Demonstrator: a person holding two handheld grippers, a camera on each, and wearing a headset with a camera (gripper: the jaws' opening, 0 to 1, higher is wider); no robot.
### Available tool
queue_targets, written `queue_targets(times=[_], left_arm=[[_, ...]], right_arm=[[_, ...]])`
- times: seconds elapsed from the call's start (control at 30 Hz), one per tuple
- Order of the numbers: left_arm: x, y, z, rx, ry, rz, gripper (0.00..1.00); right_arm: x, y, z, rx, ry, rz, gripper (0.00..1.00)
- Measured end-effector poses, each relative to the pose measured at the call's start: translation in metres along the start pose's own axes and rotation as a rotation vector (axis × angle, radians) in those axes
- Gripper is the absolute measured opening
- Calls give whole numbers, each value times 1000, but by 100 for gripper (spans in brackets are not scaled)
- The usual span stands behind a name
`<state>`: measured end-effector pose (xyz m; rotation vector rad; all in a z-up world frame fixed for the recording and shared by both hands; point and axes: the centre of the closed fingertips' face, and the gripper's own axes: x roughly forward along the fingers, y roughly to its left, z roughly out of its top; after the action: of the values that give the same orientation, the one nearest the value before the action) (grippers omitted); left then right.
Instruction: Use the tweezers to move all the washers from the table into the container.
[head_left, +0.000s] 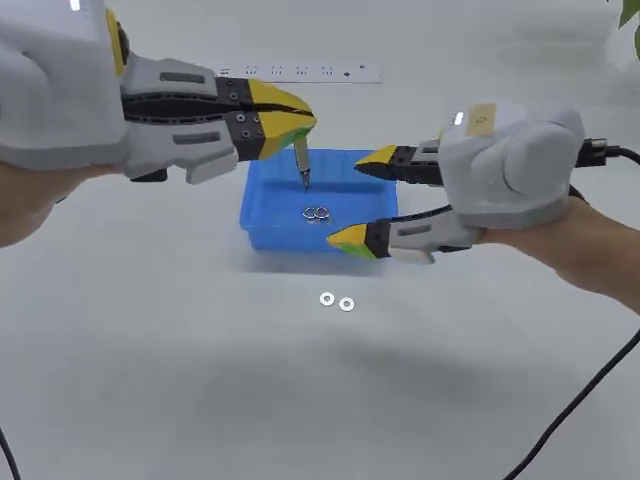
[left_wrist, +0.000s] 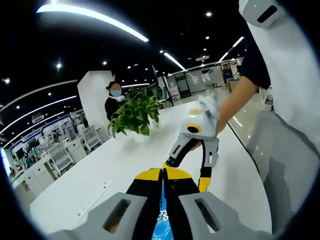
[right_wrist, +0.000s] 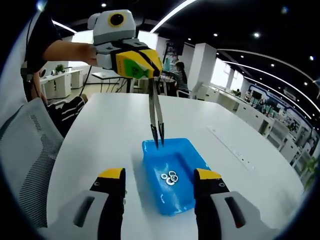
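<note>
Left tongs (head_left: 300, 120) loom largest in the head view, coming in from the upper left, their yellow-tipped jaws pressed together on the upper end of the tweezers (head_left: 302, 162). The tweezers hang downward, and their points sit over the far part of the blue container (head_left: 265, 218); whether they touch its floor I cannot tell. In the right gripper view the left tongs (right_wrist: 142, 65) hold the tweezers (right_wrist: 156, 120) with the two thin legs nearly closed at the tips, above the far end of the container (right_wrist: 187, 150).

A small cluster of washers (head_left: 316, 213) lies in the middle of the container, also seen in the right gripper view (right_wrist: 170, 178). Two more washers (head_left: 336, 301) lie side by side on the white surface (head_left: 150, 350), just in front of the container.

Right tongs (head_left: 355, 200) reach in from the right with jaws wide apart, near the container's right end; in their own view (right_wrist: 159, 175) the container lies between the jaws. A black cable (head_left: 590, 380) trails from them.

A white power strip (head_left: 300, 72) lies on the surface beyond the container.
</note>
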<state>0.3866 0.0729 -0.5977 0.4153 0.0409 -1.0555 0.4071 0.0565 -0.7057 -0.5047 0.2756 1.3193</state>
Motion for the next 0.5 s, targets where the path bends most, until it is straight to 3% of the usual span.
queue_targets(times=[0.1, 0.27, 0.5], left_arm=[[-4, -6, 3, -13, -16, 8, 4], [-3, -14, -5, -36, -16, 8, 4], [2, -34, -14, -72, -24, -34, 4]], right_arm=[[-11, 2, -7, 11, 13, -12, 62], [-30, 11, -18, 45, 7, -10, 69], [-40, 29, -43, 77, 43, 9, 80]])
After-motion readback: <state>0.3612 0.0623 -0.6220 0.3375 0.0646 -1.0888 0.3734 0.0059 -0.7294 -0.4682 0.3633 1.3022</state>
